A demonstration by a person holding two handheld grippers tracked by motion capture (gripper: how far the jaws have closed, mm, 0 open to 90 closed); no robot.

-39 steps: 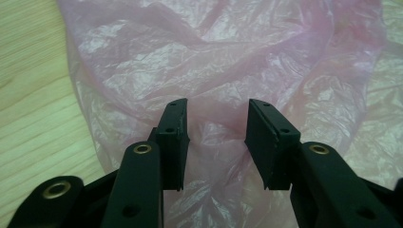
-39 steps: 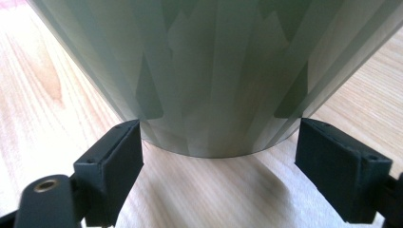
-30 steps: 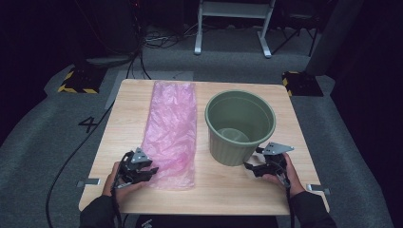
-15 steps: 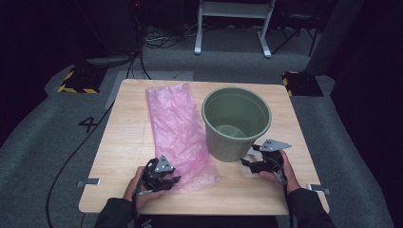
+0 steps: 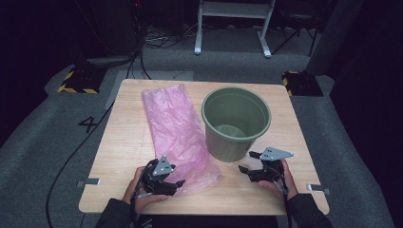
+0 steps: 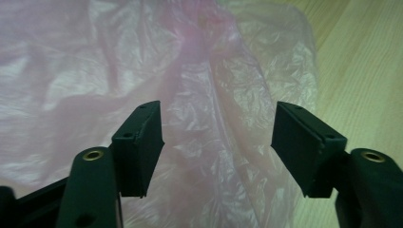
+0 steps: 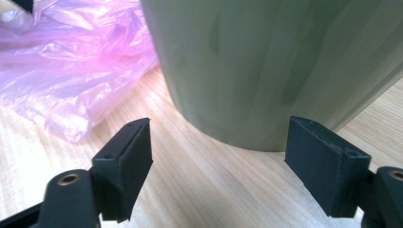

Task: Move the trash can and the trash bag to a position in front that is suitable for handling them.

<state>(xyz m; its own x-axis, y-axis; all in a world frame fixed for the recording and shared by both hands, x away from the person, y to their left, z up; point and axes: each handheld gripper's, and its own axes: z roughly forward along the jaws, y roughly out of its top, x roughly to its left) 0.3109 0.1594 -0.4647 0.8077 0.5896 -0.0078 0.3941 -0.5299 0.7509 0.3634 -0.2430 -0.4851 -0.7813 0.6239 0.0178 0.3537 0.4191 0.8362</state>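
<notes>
We see a crinkled, translucent pink plastic bag [image 5: 178, 135] lying flat; left gripper [image 6: 216, 142] just opened, released; right gripper [image 7: 221, 156] unclenched, narrowing, empty.

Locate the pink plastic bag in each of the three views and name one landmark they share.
High view: pink plastic bag lies left of the green bucket.
Left gripper view: bag behind and between the open jaws.
Right gripper view: bag at upper left.
Shared landmark: the wooden table.

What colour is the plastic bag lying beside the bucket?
Pink, translucent plastic bag; clearest in the high view.
</notes>
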